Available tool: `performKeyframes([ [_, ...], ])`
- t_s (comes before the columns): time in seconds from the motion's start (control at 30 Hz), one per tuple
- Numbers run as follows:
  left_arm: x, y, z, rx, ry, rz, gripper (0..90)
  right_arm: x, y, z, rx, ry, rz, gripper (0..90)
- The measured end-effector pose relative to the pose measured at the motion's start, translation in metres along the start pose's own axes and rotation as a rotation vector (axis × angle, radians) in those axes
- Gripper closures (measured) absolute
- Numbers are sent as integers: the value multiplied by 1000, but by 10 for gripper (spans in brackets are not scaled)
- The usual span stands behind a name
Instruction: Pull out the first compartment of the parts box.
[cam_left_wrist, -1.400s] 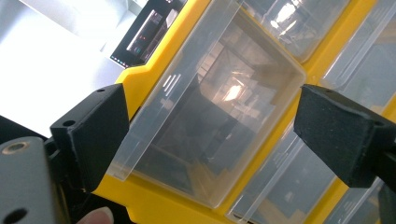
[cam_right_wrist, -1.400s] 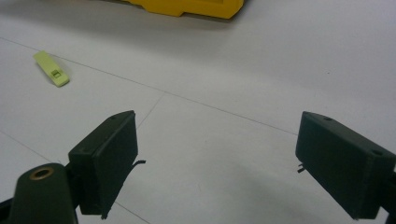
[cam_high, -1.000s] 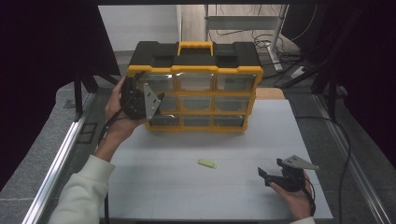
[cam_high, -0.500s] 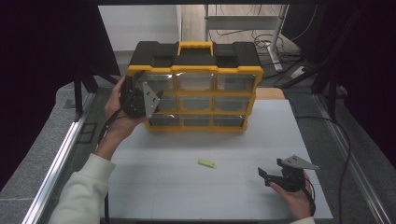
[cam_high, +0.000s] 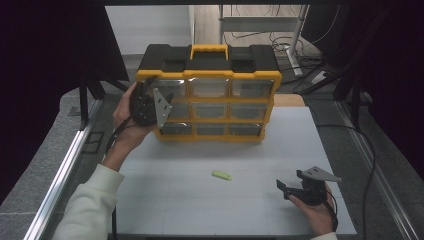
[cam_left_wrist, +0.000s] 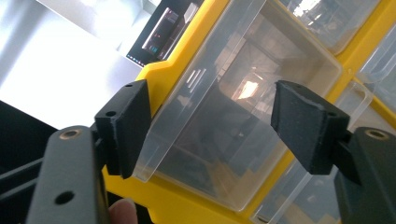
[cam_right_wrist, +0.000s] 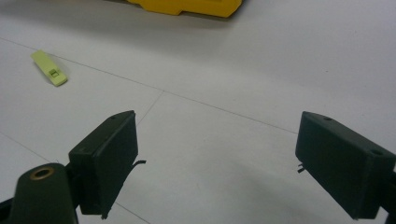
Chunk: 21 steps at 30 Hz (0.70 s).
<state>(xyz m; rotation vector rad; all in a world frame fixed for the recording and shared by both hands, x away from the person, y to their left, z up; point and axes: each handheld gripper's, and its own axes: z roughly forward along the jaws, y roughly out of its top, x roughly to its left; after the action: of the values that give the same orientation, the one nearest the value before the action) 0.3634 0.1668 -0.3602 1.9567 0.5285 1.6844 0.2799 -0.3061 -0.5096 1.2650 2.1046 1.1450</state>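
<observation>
A yellow and black drawer organizer (cam_high: 210, 100) stands upright at the back of the white table (cam_high: 200, 200). My left gripper (cam_high: 169, 108) is held against its left column. In the left gripper view, my left gripper (cam_left_wrist: 212, 121) has a clear drawer (cam_left_wrist: 224, 116) between its jaws. The jaws have just been closing, and a gap still shows at the right pad (cam_left_wrist: 308, 126). A small lime-green piece (cam_high: 221, 175) lies flat mid-table. My right gripper (cam_high: 290, 181) rests open at the front right, nothing between its jaws (cam_right_wrist: 219, 158), the green piece (cam_right_wrist: 49, 67) off to its left.
The organizer holds several clear drawers in three rows. A metal rail (cam_high: 65, 175) runs along the table's left edge, and another (cam_high: 385, 200) along the right. Cables (cam_high: 300, 55) and a desk frame stand on the floor behind.
</observation>
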Motion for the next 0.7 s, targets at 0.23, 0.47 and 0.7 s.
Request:
performKeyframes([
  [0.23,0,-1,-1,-11,20,4,373,0,0,0,1,-1,0,133],
  [0.47,-1,-2,-1,-14,40,6,413,0,0,0,2,-2,0,133],
  [0.7,-1,-2,-1,-12,54,15,460,0,0,0,0,-4,2,134],
])
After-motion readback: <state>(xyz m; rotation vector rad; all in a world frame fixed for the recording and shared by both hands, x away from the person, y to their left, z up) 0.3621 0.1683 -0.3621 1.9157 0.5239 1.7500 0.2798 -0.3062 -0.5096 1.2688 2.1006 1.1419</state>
